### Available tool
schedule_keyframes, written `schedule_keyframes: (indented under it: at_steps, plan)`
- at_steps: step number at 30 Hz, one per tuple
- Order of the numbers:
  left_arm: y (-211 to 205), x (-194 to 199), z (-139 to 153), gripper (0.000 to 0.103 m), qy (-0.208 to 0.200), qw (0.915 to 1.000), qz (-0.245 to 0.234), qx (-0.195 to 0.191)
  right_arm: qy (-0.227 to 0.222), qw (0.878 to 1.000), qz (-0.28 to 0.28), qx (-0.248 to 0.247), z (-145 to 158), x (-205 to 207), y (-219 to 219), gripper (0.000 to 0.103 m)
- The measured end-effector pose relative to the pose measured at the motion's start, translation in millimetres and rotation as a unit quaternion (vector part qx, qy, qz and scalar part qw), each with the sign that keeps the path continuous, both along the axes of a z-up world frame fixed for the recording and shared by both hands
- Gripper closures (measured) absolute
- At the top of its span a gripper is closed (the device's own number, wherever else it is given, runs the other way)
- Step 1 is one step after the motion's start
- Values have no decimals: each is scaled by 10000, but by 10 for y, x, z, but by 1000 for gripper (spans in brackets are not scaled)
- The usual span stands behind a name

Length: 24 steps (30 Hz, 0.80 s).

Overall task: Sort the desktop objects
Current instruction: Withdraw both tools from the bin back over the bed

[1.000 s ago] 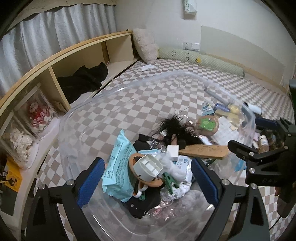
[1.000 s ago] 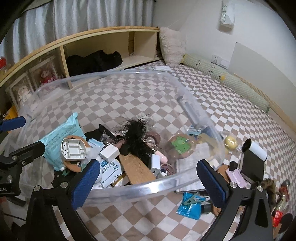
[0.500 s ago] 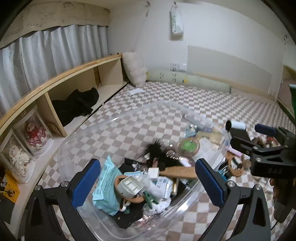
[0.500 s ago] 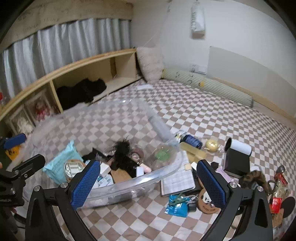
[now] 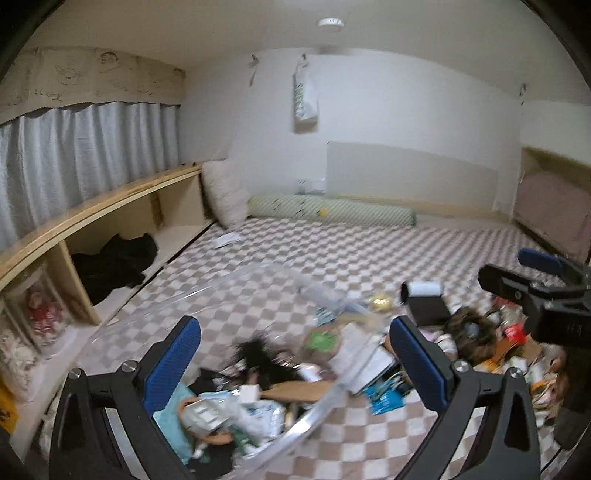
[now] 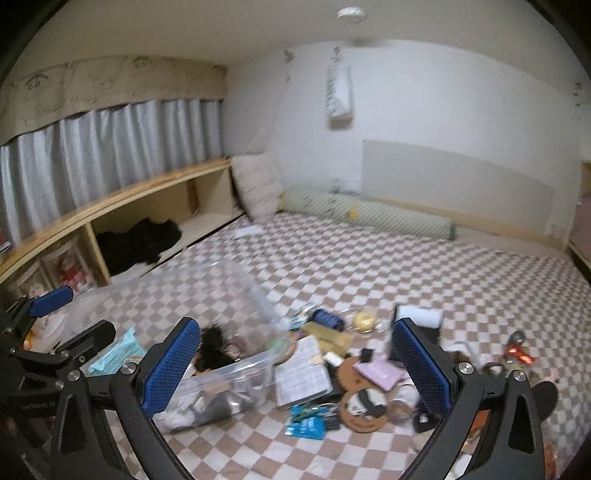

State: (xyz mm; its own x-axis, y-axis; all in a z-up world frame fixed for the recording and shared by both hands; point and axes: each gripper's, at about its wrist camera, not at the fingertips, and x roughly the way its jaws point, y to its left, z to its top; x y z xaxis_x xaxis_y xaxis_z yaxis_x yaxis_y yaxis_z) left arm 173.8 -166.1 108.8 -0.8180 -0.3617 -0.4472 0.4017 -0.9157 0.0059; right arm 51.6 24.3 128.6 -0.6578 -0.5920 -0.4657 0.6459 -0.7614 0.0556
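A checkered brown-and-white mat (image 6: 369,266) carries a clear plastic bin (image 6: 229,376) and, just beside it, a loose scatter: a notepad (image 6: 301,373), a round cork coaster (image 6: 364,404), a blue packet (image 6: 306,424). A green bolster (image 6: 369,218) and pale pillow (image 6: 256,188) lie along its far edge.

We see dim, flat indoor light from a ceiling lamp (image 5: 330,22), soft shadows, strong fisheye bending with black corners, and motion blur smearing the clear bin (image 5: 317,410).
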Motion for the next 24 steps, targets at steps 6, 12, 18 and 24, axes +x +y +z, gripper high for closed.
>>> schedule_keyframes:
  at_steps: [6,12,18,24]
  plan:
    - [269,-154,104,0,184,9994,-283,-54,52,9964,-636,-557,78,-36,465,0]
    - [490,-376,72,0,195,9979,-615,101,-28,9909,-1211,-585,-30,-130,864,0]
    - [731,-630,-60,0,120,9954,-950,61,-111,9893,-1447,-171,-230,-231,1129,0]
    - [1010,-891,-320,0,-187,9908,-1336,51,-644,9856,-1554,158,-488,-389,1351,0]
